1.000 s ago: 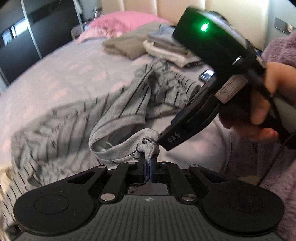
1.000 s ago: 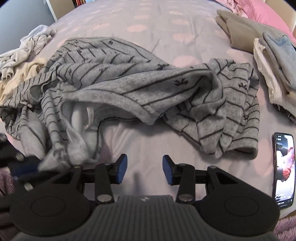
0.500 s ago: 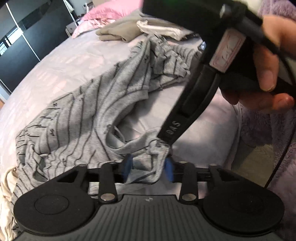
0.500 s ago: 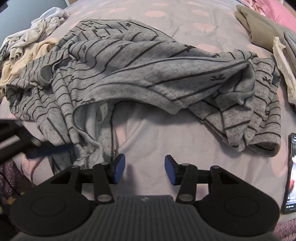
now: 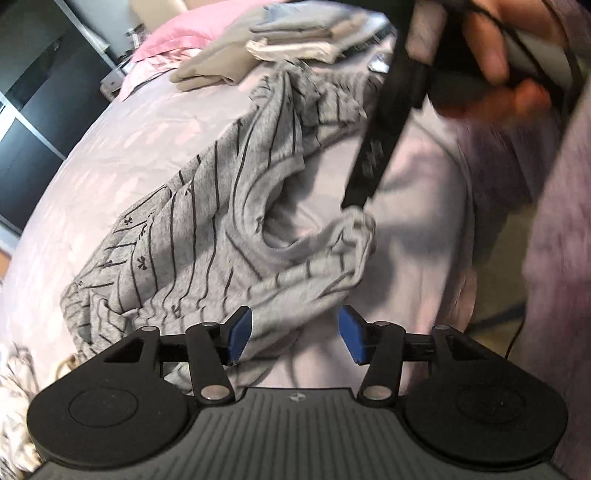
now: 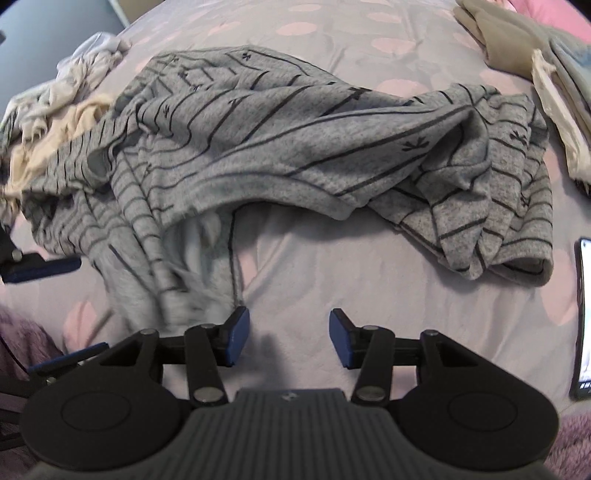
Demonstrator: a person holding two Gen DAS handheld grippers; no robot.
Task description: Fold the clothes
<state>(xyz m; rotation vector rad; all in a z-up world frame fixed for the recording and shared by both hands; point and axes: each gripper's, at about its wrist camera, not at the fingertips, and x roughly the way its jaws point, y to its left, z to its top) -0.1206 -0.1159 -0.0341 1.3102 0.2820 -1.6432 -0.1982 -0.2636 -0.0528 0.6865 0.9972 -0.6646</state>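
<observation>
A grey shirt with thin dark stripes (image 5: 207, 236) lies crumpled across the lilac bedsheet (image 5: 424, 177), neckline facing me. My left gripper (image 5: 295, 336) hovers over the shirt's near edge, its jaws opening. Loose cloth lies between the blue pads (image 5: 240, 334) and brushes the left one without being pinched. A black finger (image 5: 373, 158) of the right gripper comes down from above, its tip by the raised collar fold. In the right wrist view the same shirt (image 6: 295, 147) spreads wide. My right gripper (image 6: 284, 338) stands open over bare sheet beside the shirt's bunched edge.
Folded clothes (image 6: 561, 96) are stacked at the far right by a pink pillow (image 5: 192, 33). A phone (image 6: 583, 317) lies at the right bed edge. Crumpled white and cream garments (image 6: 55, 110) sit at the left. A purple fleece sleeve (image 5: 561, 221) borders the bed.
My left gripper was shut on a bunched bit of shirt and has opened. The cloth has dropped onto the bed. The right gripper opened slightly wider and drew nearer the shirt.
</observation>
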